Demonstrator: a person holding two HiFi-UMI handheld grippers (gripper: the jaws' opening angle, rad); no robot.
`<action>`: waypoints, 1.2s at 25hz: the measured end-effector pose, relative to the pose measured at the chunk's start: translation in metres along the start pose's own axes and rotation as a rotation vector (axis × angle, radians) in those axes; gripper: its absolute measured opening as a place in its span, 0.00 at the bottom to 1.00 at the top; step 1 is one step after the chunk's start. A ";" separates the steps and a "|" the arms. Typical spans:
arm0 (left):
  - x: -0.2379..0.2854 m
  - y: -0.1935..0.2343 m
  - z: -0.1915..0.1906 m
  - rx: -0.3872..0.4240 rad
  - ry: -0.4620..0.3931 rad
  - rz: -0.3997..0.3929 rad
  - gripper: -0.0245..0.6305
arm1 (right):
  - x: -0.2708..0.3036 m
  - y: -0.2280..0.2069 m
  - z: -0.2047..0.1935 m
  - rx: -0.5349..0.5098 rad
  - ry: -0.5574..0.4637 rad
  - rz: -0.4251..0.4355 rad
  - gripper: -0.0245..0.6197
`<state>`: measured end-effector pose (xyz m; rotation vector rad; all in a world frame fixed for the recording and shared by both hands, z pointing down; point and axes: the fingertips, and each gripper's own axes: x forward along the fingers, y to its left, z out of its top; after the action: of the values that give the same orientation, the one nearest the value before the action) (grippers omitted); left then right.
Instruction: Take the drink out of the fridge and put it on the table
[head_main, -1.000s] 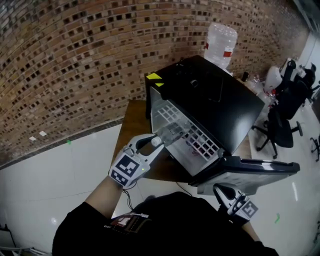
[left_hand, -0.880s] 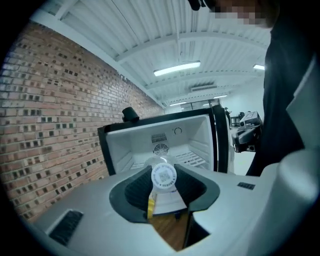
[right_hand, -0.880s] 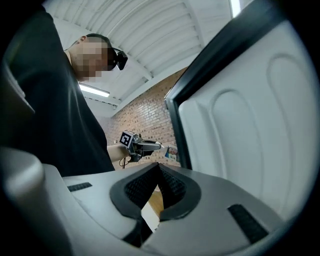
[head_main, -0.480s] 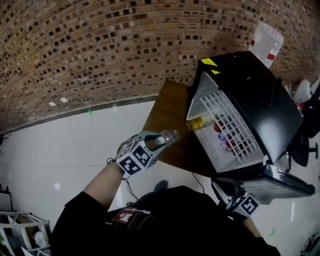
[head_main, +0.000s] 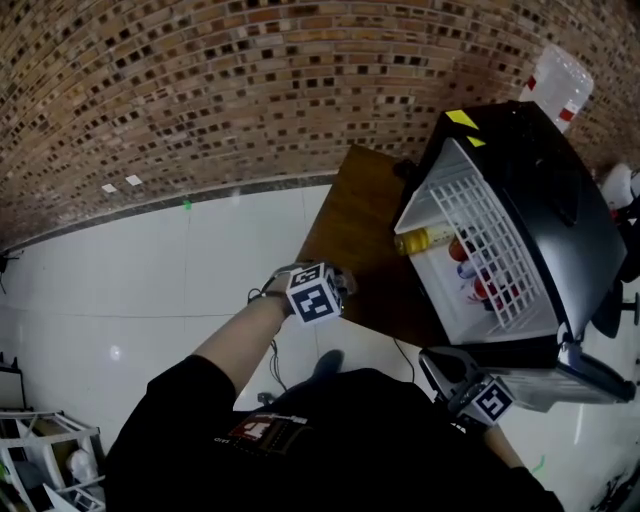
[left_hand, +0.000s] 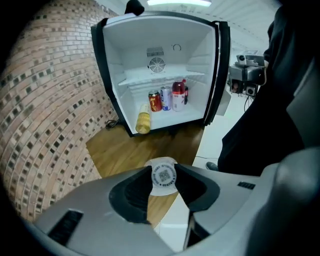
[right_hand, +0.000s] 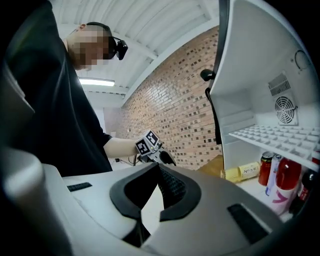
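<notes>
My left gripper (left_hand: 163, 170) is shut on a clear drink bottle, its white cap (left_hand: 163, 177) showing between the jaws. In the head view this gripper (head_main: 340, 285) hangs over the near-left edge of the wooden table (head_main: 355, 225), and its marker cube hides the bottle. The black mini fridge (head_main: 560, 190) stands open on the table to the right. A yellow bottle (left_hand: 143, 121) lies on the fridge floor beside a red can (left_hand: 155, 101), a pale can and a red bottle (left_hand: 178, 95). My right gripper (right_hand: 159, 168) is shut with nothing in it, low by the fridge door (head_main: 560, 385).
A water jug (head_main: 560, 75) stands behind the fridge, against the brick wall (head_main: 200, 90). White tiled floor (head_main: 150, 270) spreads left of the table. A cable runs down from the table's front edge. The person's dark torso fills the bottom of the head view.
My left gripper has drawn the bottle out of the fridge and back to the left, over the table's near edge. The head view has swung left. The right gripper has hardly moved.
</notes>
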<state>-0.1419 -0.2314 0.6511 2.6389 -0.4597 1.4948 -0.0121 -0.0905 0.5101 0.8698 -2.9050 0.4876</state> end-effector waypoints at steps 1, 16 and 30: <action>0.005 0.003 0.002 -0.002 0.006 -0.013 0.25 | 0.001 -0.001 -0.001 0.003 0.004 -0.001 0.04; 0.022 0.041 0.033 -0.114 -0.148 0.042 0.27 | -0.016 -0.018 0.003 0.025 -0.004 -0.056 0.04; -0.024 0.030 0.038 -0.229 -0.355 0.111 0.33 | -0.032 -0.012 0.010 0.001 -0.027 -0.063 0.04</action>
<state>-0.1313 -0.2626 0.6081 2.7290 -0.7635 0.9240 0.0214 -0.0864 0.4992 0.9729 -2.8914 0.4762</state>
